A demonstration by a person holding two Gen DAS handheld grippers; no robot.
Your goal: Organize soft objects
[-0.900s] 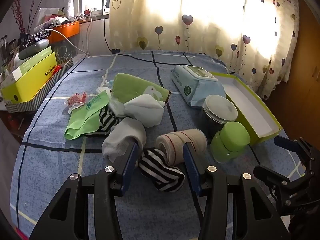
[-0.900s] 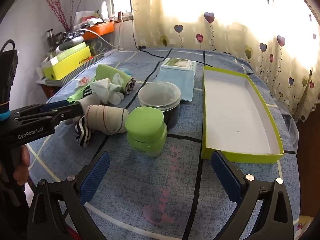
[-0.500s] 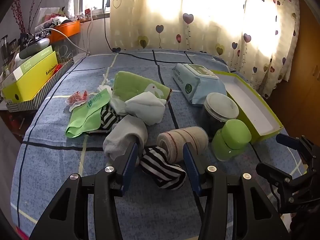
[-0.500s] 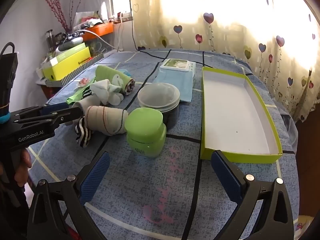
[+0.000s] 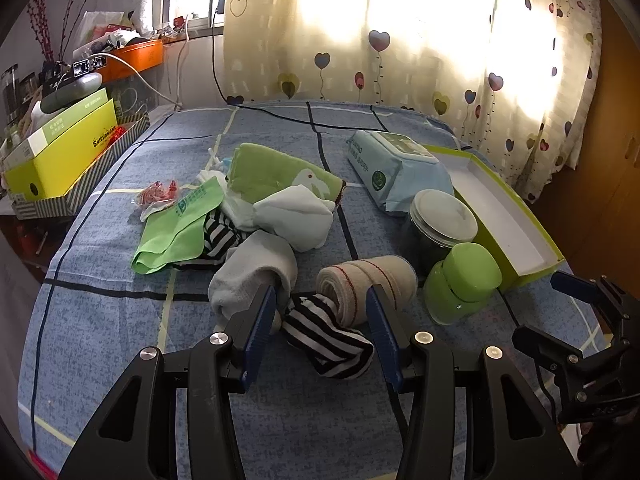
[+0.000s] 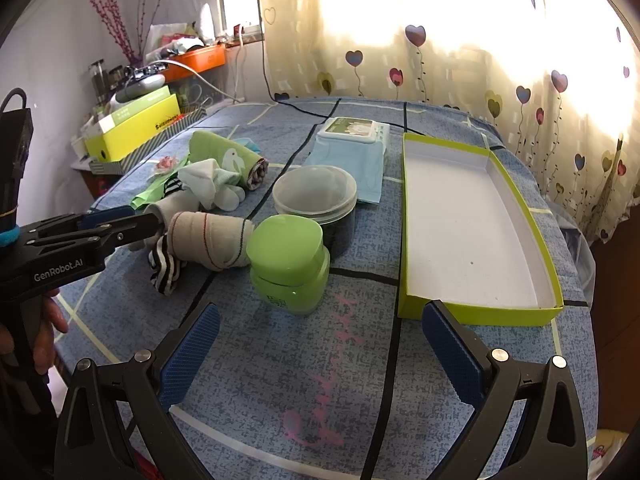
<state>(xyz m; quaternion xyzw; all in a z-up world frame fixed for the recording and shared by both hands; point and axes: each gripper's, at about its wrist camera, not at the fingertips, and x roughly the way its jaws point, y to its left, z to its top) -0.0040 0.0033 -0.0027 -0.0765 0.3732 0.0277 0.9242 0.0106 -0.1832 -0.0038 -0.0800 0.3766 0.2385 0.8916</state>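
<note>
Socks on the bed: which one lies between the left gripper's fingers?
The black-and-white striped sock, between the left gripper pads; the grey sock lies beside them.

A bed with a blue plaid cover [image 6: 440, 360] carries everything. On its right side lies an open green box [image 6: 552, 280] with a white inside. Beside it stand a green jar [image 6: 288, 256] and a dark jar with a clear lid [image 6: 316, 196], touching each other. Behind them lies a pack of wipes [image 6: 352, 152]. To the left sit a beige rolled sock [image 5: 368, 280], a striped sock [image 5: 328, 340], a grey sock [image 5: 252, 276], a white sock [image 5: 296, 216], a green towel [image 5: 272, 172] and a green cloth [image 5: 172, 232].
</note>
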